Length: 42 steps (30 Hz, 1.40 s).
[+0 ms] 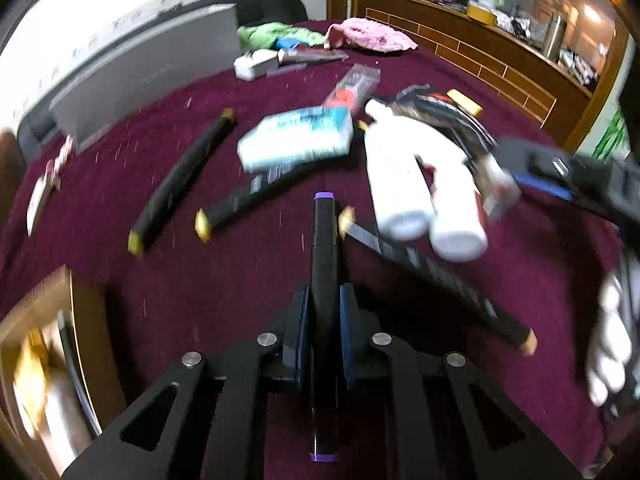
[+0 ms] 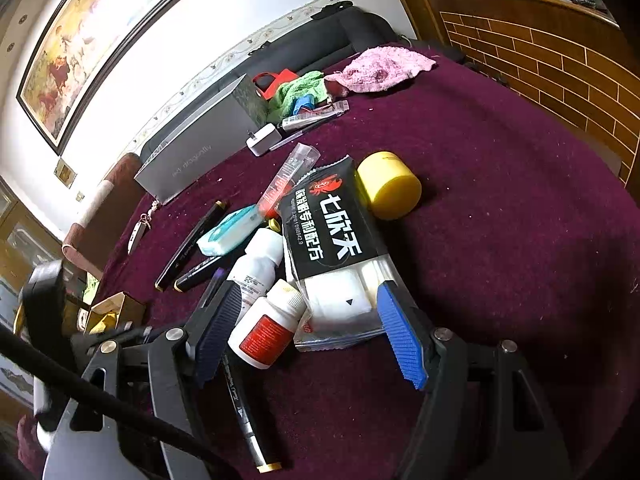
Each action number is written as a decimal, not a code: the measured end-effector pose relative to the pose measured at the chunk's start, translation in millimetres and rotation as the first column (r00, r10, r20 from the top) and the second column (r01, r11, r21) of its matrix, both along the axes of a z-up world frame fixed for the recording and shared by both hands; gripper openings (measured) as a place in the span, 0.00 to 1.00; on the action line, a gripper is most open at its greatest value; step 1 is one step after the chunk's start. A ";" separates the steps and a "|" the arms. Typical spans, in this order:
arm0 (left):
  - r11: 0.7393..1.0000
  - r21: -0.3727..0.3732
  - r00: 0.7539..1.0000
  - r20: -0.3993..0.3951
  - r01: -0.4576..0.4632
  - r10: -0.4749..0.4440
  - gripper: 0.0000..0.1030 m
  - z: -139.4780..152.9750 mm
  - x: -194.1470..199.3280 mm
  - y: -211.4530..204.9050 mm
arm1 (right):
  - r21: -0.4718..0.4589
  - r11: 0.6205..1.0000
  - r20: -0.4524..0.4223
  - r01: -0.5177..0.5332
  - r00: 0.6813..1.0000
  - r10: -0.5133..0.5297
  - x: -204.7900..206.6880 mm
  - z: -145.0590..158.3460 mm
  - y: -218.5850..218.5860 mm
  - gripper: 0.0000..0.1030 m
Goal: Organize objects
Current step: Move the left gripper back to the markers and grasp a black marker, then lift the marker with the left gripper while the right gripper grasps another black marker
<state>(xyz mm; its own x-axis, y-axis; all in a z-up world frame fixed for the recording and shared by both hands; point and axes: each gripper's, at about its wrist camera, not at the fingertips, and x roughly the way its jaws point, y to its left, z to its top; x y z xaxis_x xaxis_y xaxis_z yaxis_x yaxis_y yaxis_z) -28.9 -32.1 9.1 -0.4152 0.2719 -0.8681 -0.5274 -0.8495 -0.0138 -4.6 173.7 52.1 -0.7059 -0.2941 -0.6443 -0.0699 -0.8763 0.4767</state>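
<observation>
Tidying looked barely begun. At far left a cardboard box [image 1: 44, 320] stood at the table's edge. The left gripper [image 1: 323, 312] was clamped on a purple-capped marker [image 1: 324, 240], held level above the maroon cloth [image 1: 200, 280] and pointing away. Three yellow-capped markers [image 1: 180, 180] and a tissue pack [image 1: 296, 138] lay loose beyond it. Further right, two white bottles [image 2: 264, 300] and a black sachet [image 2: 328, 224] lay close together, a yellow cylinder [image 2: 390, 184] just beside them. The right gripper [image 2: 312, 332] hung low, jaws spread wide around bottle and sachet, gripping nothing.
</observation>
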 end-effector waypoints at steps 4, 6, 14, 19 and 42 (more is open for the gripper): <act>0.999 0.011 0.999 0.018 -0.043 0.043 0.11 1.9 39.5 -23.0 | 0.003 1.000 -0.011 -0.021 1.000 0.021 0.9 1.9 -3.9 0.68; 0.998 0.005 0.998 0.017 -0.064 0.064 0.11 2.4 52.8 -26.3 | 0.019 0.999 -0.015 -0.034 0.999 0.034 1.6 2.6 -8.5 0.68; 0.992 0.001 0.991 -0.046 -0.128 0.128 0.16 -0.3 46.4 -8.1 | 0.037 0.998 0.002 -0.049 0.999 0.049 11.0 7.6 -20.6 0.68; 0.987 0.100 0.992 -0.009 -0.128 0.129 0.11 5.1 63.0 -28.2 | 0.107 0.974 0.076 -0.199 0.978 0.192 24.5 11.7 -50.8 0.68; 0.884 0.433 0.973 -0.065 -0.173 0.222 0.11 55.7 126.8 -125.7 | 0.370 0.879 0.249 -0.303 0.943 0.220 -6.0 -8.8 -136.1 0.12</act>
